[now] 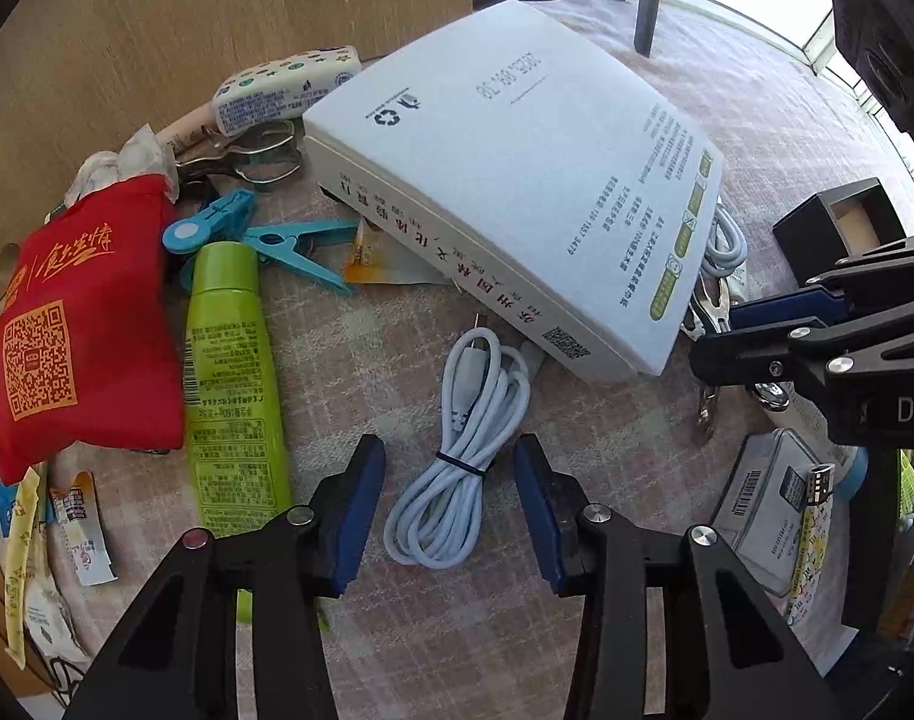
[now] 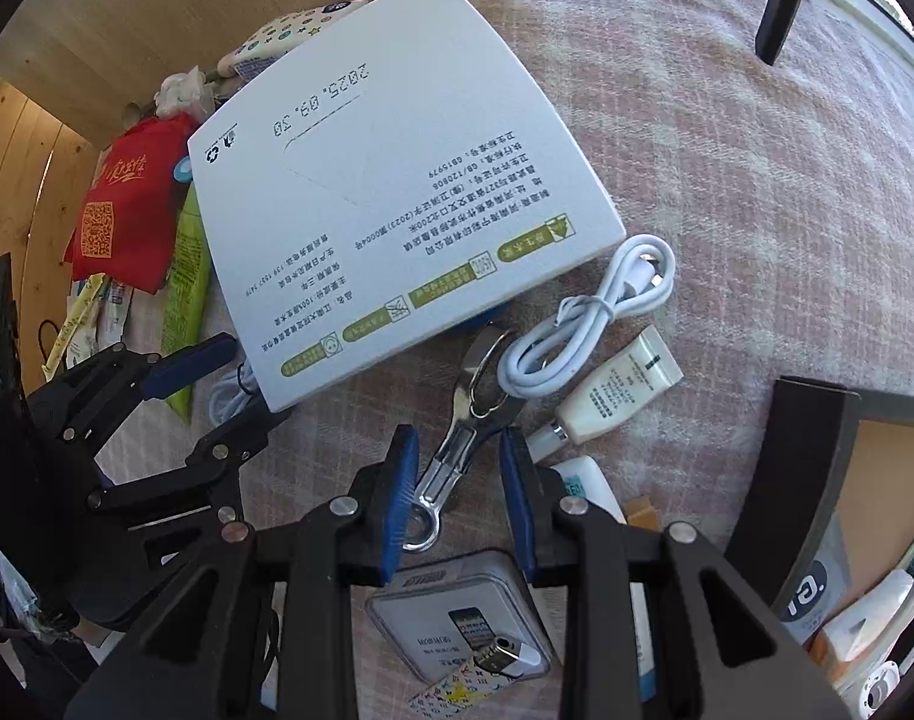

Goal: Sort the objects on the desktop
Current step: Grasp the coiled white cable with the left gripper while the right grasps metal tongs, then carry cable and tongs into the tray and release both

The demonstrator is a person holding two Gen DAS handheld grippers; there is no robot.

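Observation:
In the left wrist view my left gripper [image 1: 451, 465] is open, its blue pads on either side of a coiled white cable [image 1: 463, 450] lying on the checked cloth. A large white box [image 1: 517, 174] lies beyond it. My right gripper [image 1: 727, 330] shows at the right edge of that view. In the right wrist view my right gripper [image 2: 457, 456] is open just above a metal clip [image 2: 463, 432], with a second white cable [image 2: 589, 318] and a small cream tube [image 2: 613, 390] beyond. The left gripper [image 2: 217, 372] shows at the left, by the white box [image 2: 385, 180].
Left of the box lie a green tube [image 1: 229, 372], a red pouch [image 1: 79, 324], blue clothes pegs [image 1: 259, 240], a metal clip [image 1: 247, 150] and sachets [image 1: 79, 516]. A black open box [image 1: 841, 228] sits right. A wooden panel [image 1: 217, 12] stands behind. A clear plastic case [image 2: 457, 618] lies under my right gripper.

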